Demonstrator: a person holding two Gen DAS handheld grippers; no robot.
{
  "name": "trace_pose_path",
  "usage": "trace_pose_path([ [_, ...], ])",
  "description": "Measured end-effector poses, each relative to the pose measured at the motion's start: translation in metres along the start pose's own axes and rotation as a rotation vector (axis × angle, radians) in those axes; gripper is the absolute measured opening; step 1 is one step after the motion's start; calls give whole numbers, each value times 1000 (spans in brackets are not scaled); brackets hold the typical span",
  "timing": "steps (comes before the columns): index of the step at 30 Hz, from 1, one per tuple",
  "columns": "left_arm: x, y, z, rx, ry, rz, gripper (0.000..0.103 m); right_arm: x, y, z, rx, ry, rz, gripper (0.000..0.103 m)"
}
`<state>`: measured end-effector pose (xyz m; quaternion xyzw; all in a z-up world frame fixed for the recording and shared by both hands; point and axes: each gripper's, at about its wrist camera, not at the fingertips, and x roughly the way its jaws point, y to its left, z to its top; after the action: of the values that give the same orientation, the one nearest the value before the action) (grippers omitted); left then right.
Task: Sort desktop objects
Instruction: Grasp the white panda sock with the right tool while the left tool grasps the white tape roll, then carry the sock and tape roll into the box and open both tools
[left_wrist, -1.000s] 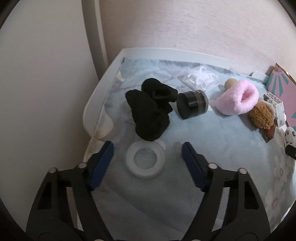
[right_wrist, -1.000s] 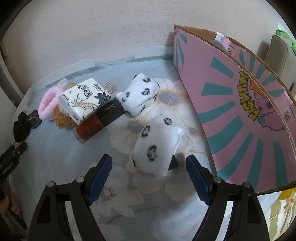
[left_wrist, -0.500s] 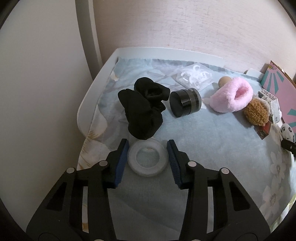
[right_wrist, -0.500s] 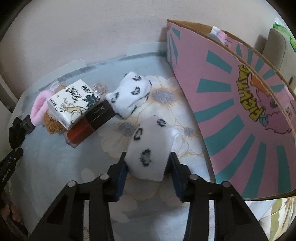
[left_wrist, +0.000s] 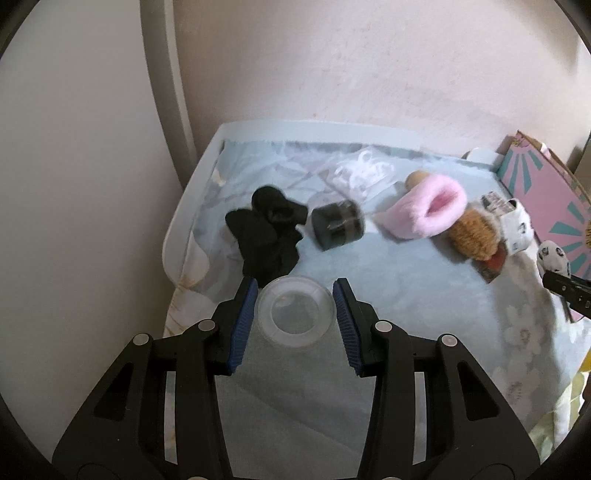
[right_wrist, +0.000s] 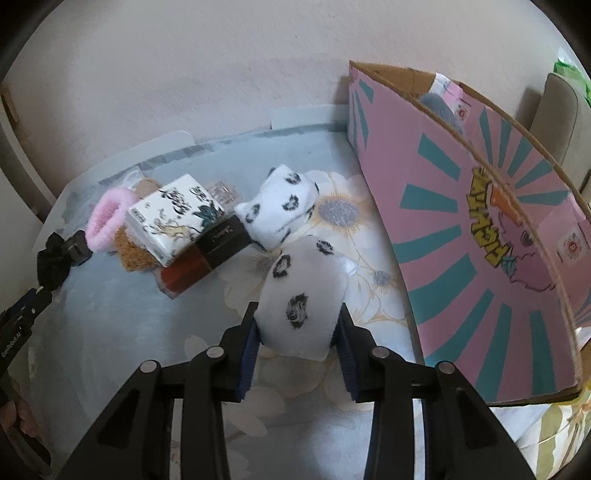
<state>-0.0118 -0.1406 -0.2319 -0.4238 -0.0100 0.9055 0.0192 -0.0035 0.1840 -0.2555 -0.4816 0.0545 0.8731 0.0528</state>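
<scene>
My left gripper (left_wrist: 295, 290) is shut on a clear plastic ring (left_wrist: 295, 285) and holds it a little above the pale blue cloth (left_wrist: 406, 295). Just beyond it lie black socks (left_wrist: 266, 236) and a black jar (left_wrist: 338, 225) on its side. My right gripper (right_wrist: 298, 310) has a white spotted sock (right_wrist: 303, 288) squeezed between its blue pads, and its jaws are still closing on it. A second spotted sock (right_wrist: 280, 210) lies further back. The pink cardboard box (right_wrist: 480, 221) stands open directly to the right of that gripper.
A pink fluffy slipper (left_wrist: 428, 210), a brown fuzzy object (left_wrist: 474, 234) and a clear plastic bag (left_wrist: 364, 173) lie mid-table. A printed tissue pack (right_wrist: 177, 218) rests on a red-and-black box (right_wrist: 207, 258). The wall runs close behind the table.
Both grippers closed from wide open: the left onto the clear ring, the right onto the spotted sock. The left then rose with the ring. The right stayed in place.
</scene>
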Motion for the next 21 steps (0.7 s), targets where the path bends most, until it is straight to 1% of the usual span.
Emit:
trace_pose_path([
  [3, -16, -4, 12, 5, -12, -24, 39, -8, -3, 9, -8, -14, 20, 35],
  [5, -27, -7, 23, 2, -27, -46, 39, -20, -2, 9, 6, -29, 45, 35],
  [6, -35, -10, 31, 5, -35, -56, 39, -23, 2, 16, 11, -34, 56, 35],
  [9, -52, -18, 51, 15, -57, -71, 39, -40, -7, 36, 24, -66, 108, 35],
  [11, -61, -23, 62, 17, -75, -72, 39, -59, -10, 49, 9, -109, 119, 35],
  [12, -66, -28, 72, 23, -80, -82, 39, -60, -8, 55, 0, -117, 123, 35],
  [14, -75, -35, 84, 29, -102, -80, 39, -75, -13, 67, -16, -154, 137, 35],
  [19, -87, -57, 113, 56, -143, -117, 39, -101, -29, 83, -29, -201, 166, 35],
  [21, -89, -69, 124, 77, -159, -109, 39, -108, -37, 89, -37, -222, 168, 35],
])
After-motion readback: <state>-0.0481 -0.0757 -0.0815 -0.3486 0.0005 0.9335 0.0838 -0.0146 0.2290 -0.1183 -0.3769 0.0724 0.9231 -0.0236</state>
